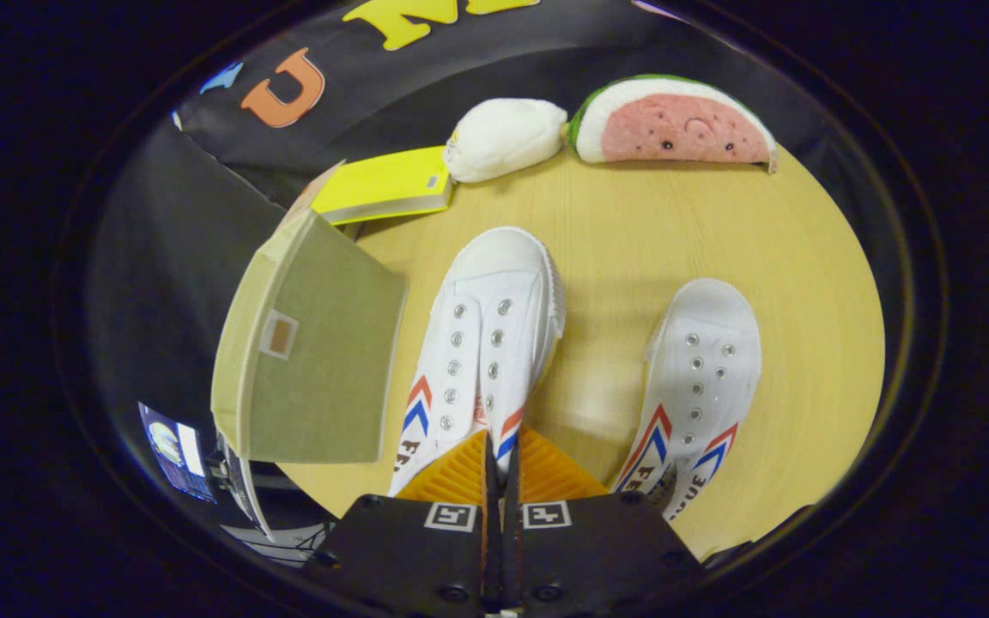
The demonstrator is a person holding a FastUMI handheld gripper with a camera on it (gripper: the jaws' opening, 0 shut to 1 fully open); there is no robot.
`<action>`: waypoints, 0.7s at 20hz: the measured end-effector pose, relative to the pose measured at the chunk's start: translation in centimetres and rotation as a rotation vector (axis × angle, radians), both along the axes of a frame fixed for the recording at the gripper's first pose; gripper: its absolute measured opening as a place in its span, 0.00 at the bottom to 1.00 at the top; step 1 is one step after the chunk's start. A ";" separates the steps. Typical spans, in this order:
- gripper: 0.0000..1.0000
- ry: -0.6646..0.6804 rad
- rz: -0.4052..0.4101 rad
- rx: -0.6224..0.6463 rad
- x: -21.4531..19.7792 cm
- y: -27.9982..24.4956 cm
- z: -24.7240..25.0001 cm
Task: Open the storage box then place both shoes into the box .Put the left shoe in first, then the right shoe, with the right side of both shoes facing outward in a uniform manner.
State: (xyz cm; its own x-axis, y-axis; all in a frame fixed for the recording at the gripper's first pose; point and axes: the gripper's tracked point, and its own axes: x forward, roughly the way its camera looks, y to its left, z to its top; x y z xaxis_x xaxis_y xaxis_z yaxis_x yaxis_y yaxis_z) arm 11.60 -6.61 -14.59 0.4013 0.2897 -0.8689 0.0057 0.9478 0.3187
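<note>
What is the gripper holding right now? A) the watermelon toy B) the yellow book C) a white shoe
C. The gripper has its fingers closed on the white shoe nearest the box; the watermelon toy and yellow book lie far beyond.

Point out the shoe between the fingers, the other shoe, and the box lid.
held shoe (494, 330), gripper view, on its tongue.
other shoe (705, 360), gripper view, on its eyelet area.
box lid (323, 352), gripper view, on its flat panel.

The gripper (500, 468), fingers pressed together, clamped the heel of one white canvas shoe (482, 343); another white canvas shoe (700, 386) lay beside a beige lidded storage box (314, 343).
</note>
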 end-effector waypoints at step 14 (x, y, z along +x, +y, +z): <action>0.06 -0.105 0.068 0.060 3.0 19.0 10.4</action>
